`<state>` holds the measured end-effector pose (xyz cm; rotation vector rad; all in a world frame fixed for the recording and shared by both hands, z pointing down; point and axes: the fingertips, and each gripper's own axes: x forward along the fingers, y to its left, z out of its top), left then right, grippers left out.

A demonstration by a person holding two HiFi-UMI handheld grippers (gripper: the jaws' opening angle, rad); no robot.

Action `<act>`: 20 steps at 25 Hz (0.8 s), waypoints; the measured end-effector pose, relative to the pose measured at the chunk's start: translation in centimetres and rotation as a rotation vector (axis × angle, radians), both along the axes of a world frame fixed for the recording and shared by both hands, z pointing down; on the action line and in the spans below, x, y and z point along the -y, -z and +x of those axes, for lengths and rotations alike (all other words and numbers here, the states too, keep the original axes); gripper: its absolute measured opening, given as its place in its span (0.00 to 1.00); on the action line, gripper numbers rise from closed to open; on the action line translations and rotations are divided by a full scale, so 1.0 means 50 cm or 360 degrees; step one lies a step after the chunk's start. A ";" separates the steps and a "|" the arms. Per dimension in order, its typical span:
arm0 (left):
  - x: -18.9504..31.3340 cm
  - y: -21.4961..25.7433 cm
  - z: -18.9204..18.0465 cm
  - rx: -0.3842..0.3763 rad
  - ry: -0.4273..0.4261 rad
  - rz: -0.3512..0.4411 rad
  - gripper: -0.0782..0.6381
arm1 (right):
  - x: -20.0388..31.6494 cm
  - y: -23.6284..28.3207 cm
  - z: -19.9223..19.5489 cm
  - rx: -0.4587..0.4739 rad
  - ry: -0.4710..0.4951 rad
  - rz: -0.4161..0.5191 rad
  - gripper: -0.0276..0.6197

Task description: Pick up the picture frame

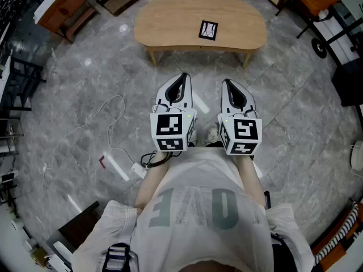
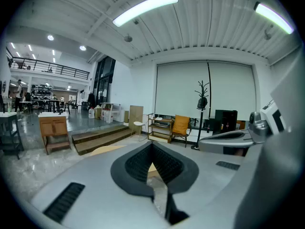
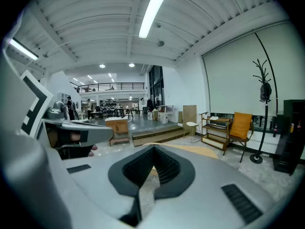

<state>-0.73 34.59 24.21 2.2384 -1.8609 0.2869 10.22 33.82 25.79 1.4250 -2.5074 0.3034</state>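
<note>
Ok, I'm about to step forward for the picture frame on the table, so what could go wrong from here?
1. The left gripper and right gripper are both shut. If they reach the picture frame like that, they would likely shove it across the table instead of gripping it.
2. A white cable lies loose on the floor to the person's left; a step that way might snag it.

The frame is small and nearly square, with a dark border round a pale middle. It sits alone on the long wooden desk, right of centre and slightly askew. Whether it lies flat or leans is unclear.
</note>
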 end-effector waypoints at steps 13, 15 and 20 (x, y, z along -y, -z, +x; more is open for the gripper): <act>0.009 -0.003 -0.007 -0.0018 0.0047 -0.0011 0.12 | 0.017 0.005 0.004 -0.0011 0.0055 0.0019 0.05; 0.012 -0.006 -0.002 -0.0020 0.0050 -0.0015 0.12 | 0.021 0.003 0.009 -0.0008 0.0056 0.0018 0.05; 0.022 -0.011 0.017 -0.0030 0.0057 -0.0018 0.12 | 0.027 0.002 0.027 0.0028 0.0064 0.0015 0.05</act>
